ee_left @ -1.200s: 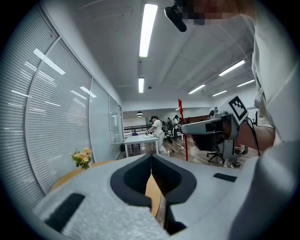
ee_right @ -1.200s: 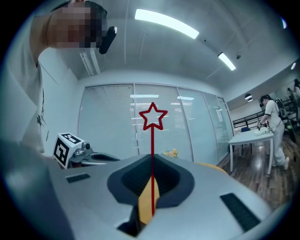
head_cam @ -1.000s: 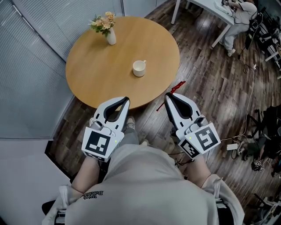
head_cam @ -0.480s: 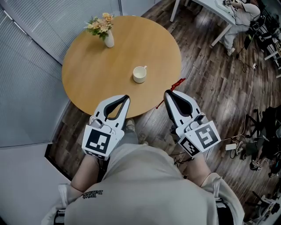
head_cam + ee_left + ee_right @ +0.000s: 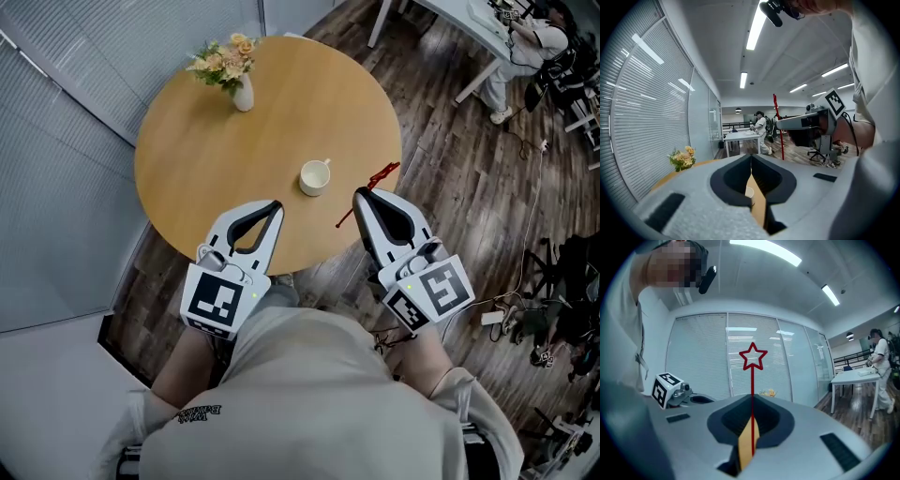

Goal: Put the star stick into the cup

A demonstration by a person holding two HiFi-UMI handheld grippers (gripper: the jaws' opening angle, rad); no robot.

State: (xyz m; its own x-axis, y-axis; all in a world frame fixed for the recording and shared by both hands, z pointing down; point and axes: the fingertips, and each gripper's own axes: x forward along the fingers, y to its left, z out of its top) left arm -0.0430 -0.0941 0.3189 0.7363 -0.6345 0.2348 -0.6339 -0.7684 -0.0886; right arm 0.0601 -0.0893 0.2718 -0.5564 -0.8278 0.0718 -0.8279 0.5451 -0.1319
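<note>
A white cup (image 5: 315,177) stands on the round wooden table (image 5: 206,159), right of its middle. My right gripper (image 5: 361,196) is shut on a thin red star stick (image 5: 367,193) over the table's near right edge. The star end (image 5: 384,173) points away, just right of the cup. In the right gripper view the star stick (image 5: 752,380) rises straight up from the closed jaws. My left gripper (image 5: 272,205) hovers over the table's near edge, shut with nothing in it. The left gripper view shows the cup (image 5: 749,192) through the jaw opening, with the star stick (image 5: 777,126) farther right.
A small white vase of flowers (image 5: 234,70) stands at the table's far left. Window blinds (image 5: 66,103) run along the left. A white desk (image 5: 441,19) with a seated person (image 5: 525,47) is at the far right, across dark wood flooring with cables.
Both grippers have come forward over the table's near edge. The cup now lies closer to them, and the star tip has drawn level with the cup. Both stay shut.
</note>
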